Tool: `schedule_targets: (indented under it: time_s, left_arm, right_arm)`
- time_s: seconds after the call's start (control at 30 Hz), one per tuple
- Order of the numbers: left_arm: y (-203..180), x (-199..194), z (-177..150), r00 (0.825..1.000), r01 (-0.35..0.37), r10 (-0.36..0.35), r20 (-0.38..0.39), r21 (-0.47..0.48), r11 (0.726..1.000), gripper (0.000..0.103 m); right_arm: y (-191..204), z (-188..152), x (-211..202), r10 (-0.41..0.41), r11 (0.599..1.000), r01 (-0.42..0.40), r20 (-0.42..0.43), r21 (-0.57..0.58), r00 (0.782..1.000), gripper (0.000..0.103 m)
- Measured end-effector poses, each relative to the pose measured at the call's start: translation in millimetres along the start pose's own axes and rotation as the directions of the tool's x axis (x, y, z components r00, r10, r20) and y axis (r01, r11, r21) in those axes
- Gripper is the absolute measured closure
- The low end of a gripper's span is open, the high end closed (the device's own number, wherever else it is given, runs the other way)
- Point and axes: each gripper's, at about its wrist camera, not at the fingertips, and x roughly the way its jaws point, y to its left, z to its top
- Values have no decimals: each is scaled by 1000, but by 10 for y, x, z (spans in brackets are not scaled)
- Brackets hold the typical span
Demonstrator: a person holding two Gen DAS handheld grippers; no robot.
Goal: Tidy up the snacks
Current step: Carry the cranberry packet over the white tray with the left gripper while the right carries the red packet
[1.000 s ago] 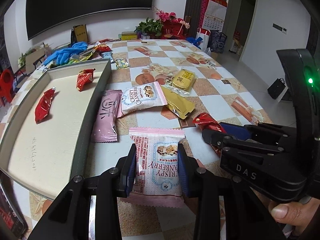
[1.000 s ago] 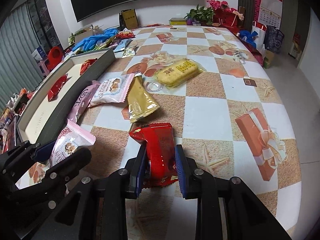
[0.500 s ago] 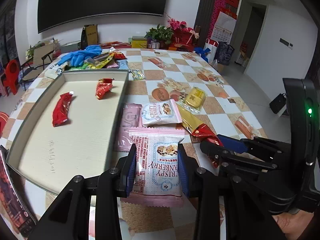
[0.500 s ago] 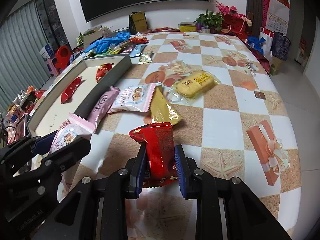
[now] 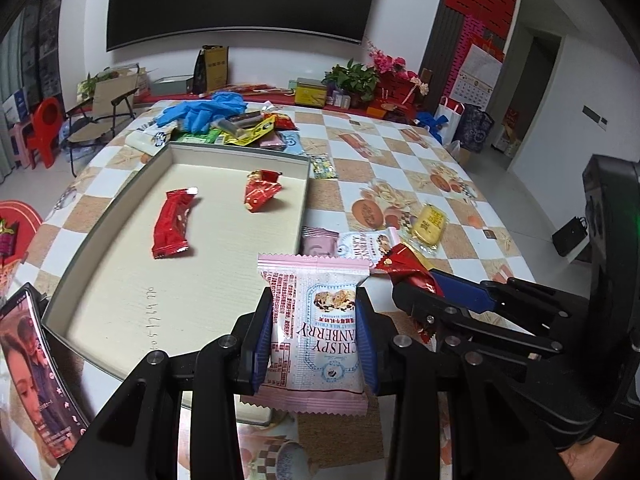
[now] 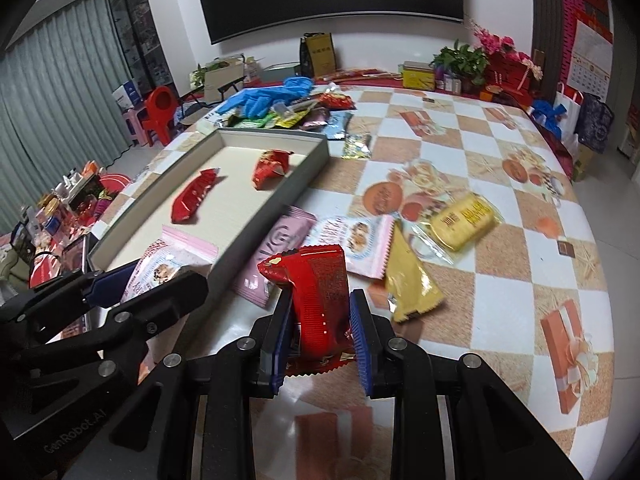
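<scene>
A table with a checkered, gift-patterned cloth (image 6: pixel 500 240) is filling both views. The left gripper (image 5: pixel 316 344) is pinching a pink-and-white cranberry crisp packet (image 5: pixel 316 320) at lower centre, above the near rim of the shallow grey tray (image 5: pixel 306 184). The right gripper (image 6: pixel 322 334) is clamping a red foil snack packet (image 6: pixel 316 292). Only the left view is showing a phone screen (image 5: pixel 36 380) at lower left; only the right view is fully showing the gold wedge-shaped packet (image 6: pixel 408 276) and yellow cake packet (image 6: pixel 466 220) at centre right.
</scene>
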Motion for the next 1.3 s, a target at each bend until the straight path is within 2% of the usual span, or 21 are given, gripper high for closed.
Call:
schedule_targets:
  time_s: [0.3, 0.63, 0.93, 1.3]
  left_arm:
    - [231, -39, 75, 999, -37, 37, 6, -46, 998, 63]
    - [558, 29, 77, 994, -108, 105, -31, -96, 990, 63]
    - [679, 67, 125, 993, -118, 114, -39, -124, 985, 63]
    - [781, 186, 146, 990, -130, 121, -75, -133, 983, 63]
  right_arm:
    - [155, 210, 23, 41, 999, -41, 18, -16, 999, 74]
    - [316, 360, 134, 87, 996, -87, 6, -20, 996, 74]
    - [551, 489, 179, 110, 992, -110, 6, -69, 994, 74]
    - [591, 599, 283, 115, 991, -115, -9, -70, 993, 74]
